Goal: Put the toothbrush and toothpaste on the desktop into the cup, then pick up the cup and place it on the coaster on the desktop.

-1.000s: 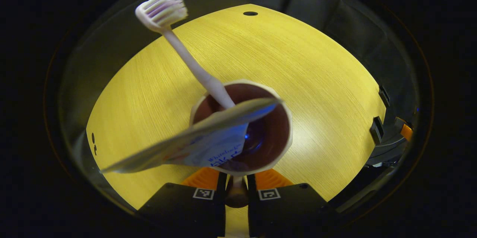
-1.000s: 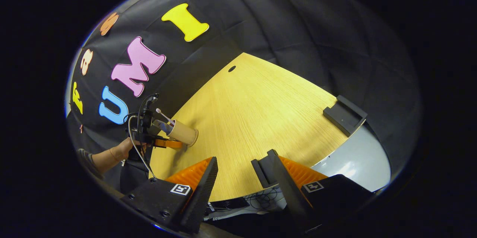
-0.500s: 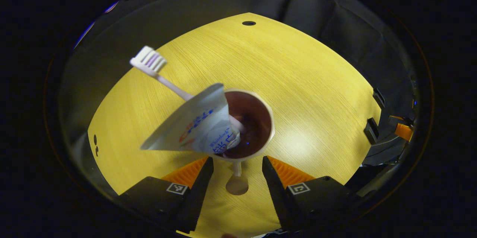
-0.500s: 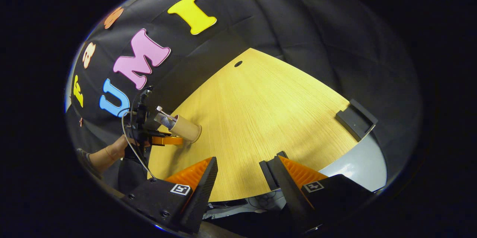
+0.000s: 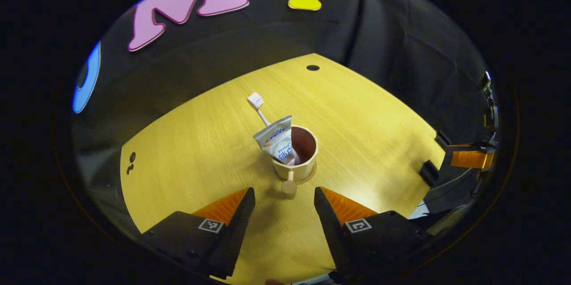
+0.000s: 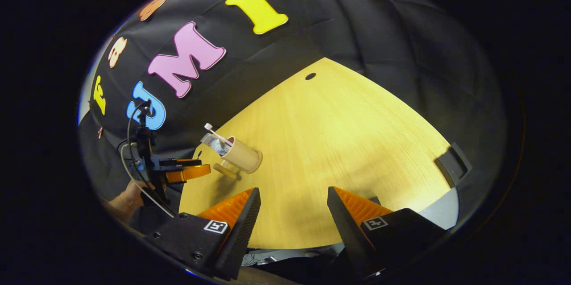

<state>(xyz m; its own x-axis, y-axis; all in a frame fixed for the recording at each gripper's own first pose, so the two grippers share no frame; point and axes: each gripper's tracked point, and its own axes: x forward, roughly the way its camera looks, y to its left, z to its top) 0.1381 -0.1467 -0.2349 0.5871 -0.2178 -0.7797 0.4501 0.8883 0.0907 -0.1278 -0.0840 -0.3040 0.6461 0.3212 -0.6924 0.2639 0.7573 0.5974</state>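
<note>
We read the cup point(image 5: 296, 156), toothbrush point(image 5: 257, 103) and toothpaste point(image 5: 275, 139) leaning to eleven o'clock, as seated on its coaster point(image 5: 312, 175), so left gripper point(image 5: 284, 196) and right gripper point(image 6: 294, 196) hang spread, empty

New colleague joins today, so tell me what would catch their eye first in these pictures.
The cup stands mid-desktop on a coaster, with the toothbrush and toothpaste sticking out of it. The left gripper sits just in front of it, open and apart from it.
</note>
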